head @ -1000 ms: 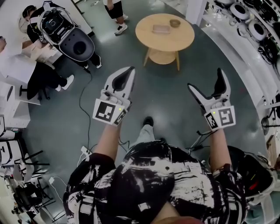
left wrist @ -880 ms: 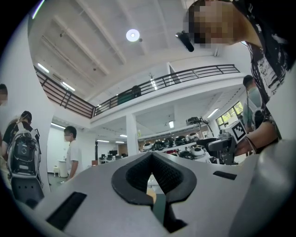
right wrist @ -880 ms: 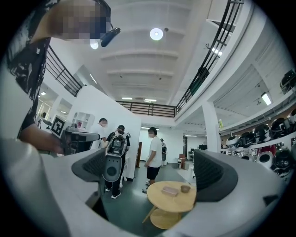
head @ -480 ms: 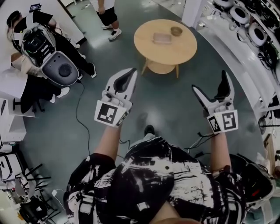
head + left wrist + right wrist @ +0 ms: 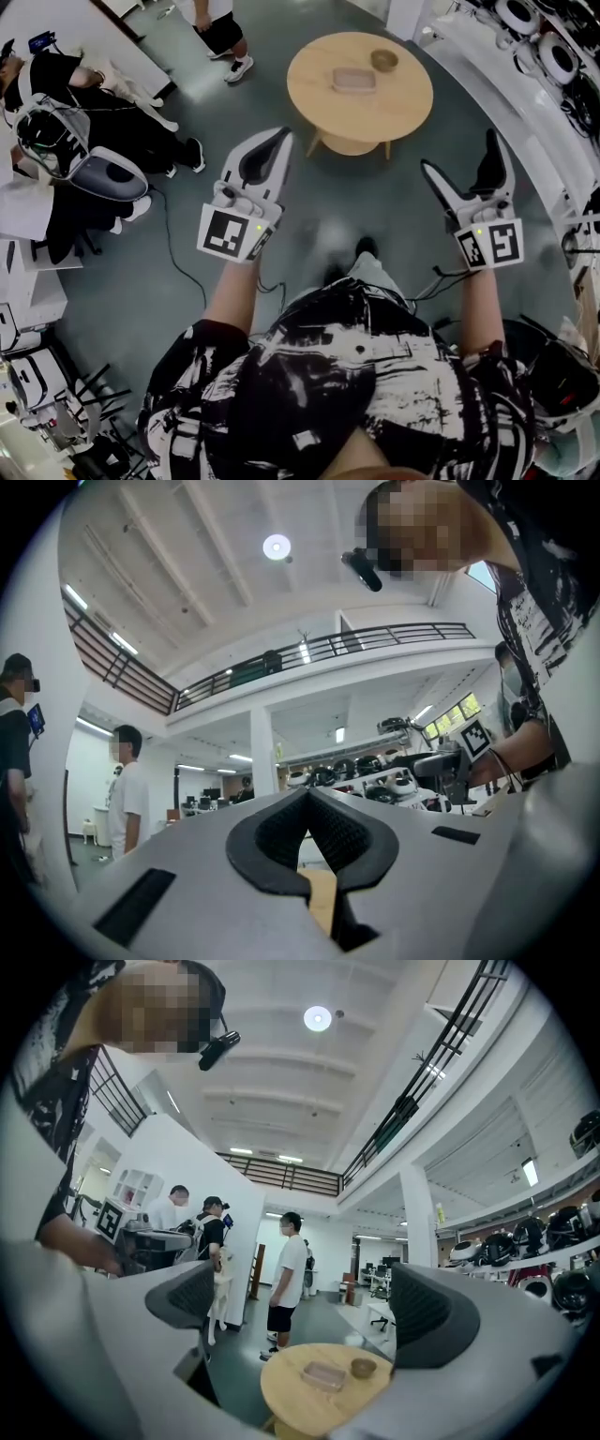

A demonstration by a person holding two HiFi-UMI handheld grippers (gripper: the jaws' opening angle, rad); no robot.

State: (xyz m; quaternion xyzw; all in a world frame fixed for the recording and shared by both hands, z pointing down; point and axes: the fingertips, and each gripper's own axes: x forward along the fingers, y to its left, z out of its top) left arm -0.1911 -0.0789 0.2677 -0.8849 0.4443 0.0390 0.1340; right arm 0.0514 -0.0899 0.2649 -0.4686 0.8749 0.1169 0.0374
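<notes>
Two grippers are hanging in the air above a grey floor, and neither is touching anything. Much is being cut off. The head view is catching only the legs and dark shorts of a standing person at its top edge. The wearer's patterned black-and-white shirt is covering the lower part of that view, and the rounded white-and-black objects along the curved shelf at the right are too small to identify. In the left gripper view the gripper's own grey body is blocking nearly everything below, and only a sliver of something tan is peeking through the slit under the pads.

The left gripper is showing smooth grey plastic shells and black ribbed pads. Its jaws are meeting at the tips, enclosing a diamond-shaped hollow with nothing in it. The right gripper is holding its jaws wide apart and empty, and in its own view it is framing the round tabletop between them.

That tabletop is light wood, circular, on splayed wooden legs, and is standing ahead of both grippers and well apart from them. Lying on it are a shallow clear rectangular tray with rounded corners and, just beside it, a small round brownish bowl; whether either is holding anything is impossible to tell
</notes>
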